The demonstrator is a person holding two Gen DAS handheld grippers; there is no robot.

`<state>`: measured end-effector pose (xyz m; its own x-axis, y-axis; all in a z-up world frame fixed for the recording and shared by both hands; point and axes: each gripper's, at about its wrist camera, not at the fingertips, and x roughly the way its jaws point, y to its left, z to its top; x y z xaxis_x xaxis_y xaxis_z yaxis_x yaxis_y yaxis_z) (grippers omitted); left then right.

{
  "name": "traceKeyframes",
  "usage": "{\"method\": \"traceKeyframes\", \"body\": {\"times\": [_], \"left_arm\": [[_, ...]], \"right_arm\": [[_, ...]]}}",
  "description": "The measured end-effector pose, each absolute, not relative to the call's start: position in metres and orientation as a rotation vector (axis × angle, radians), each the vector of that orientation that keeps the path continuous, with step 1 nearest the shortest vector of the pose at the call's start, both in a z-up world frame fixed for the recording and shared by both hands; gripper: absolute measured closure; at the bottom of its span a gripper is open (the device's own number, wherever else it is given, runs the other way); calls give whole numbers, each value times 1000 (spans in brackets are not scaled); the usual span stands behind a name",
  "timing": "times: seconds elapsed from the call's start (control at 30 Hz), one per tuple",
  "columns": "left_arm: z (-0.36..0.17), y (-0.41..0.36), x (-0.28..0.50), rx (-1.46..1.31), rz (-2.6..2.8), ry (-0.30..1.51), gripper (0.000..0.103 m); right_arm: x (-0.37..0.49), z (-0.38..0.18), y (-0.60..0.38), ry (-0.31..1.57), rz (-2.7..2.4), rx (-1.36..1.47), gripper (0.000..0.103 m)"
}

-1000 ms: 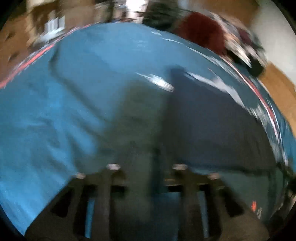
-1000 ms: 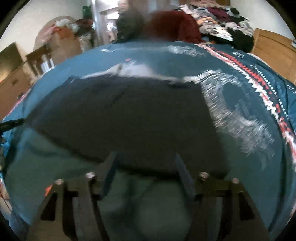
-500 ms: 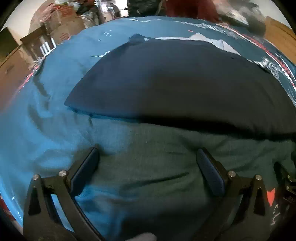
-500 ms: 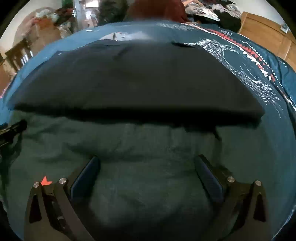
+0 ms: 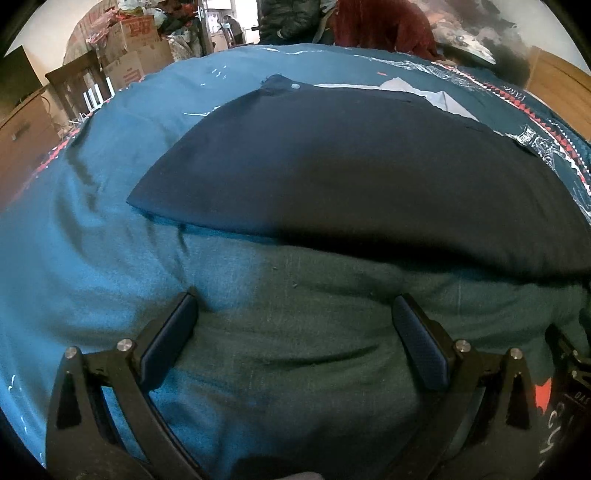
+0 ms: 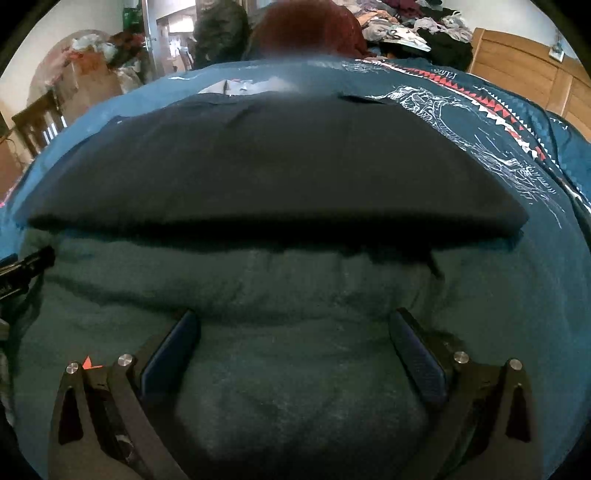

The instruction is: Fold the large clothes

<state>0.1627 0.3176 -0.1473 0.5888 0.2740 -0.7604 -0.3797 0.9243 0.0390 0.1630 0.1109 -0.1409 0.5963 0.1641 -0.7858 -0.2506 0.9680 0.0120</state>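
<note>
A dark navy garment [image 5: 351,173] lies flat and folded on a blue bedspread [image 5: 74,258], its near edge running across both views. The same navy garment [image 6: 258,166] fills the middle of the right wrist view. My left gripper [image 5: 293,321] stands open just short of that near edge, with only bedspread between its fingers. My right gripper [image 6: 293,332] is open too, hovering over the bedspread [image 6: 295,295] in front of the garment. Part of the other gripper shows at the left edge of the right wrist view.
White and red patterns run along the bedspread's right side [image 6: 498,122]. Cardboard boxes [image 5: 133,48] and a wooden chair [image 5: 77,88] stand beyond the far left. A pile of clothes [image 6: 424,33] and a wooden headboard [image 6: 524,62] lie at the far right. A person in red [image 5: 380,26] stands behind the bed.
Both grippers went from shut to open a second ago and drew back from the garment, which now lies flat. Little has moved in the last half second.
</note>
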Motion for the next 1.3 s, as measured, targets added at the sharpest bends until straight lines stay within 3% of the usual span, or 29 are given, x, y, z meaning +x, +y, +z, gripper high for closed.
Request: {"method": "traceKeyframes", "body": {"times": [1.3], "left_arm": [[-148,316,164,-106,391,863,0]], "right_arm": [[162,-141,112,895,240,-105,0]]}}
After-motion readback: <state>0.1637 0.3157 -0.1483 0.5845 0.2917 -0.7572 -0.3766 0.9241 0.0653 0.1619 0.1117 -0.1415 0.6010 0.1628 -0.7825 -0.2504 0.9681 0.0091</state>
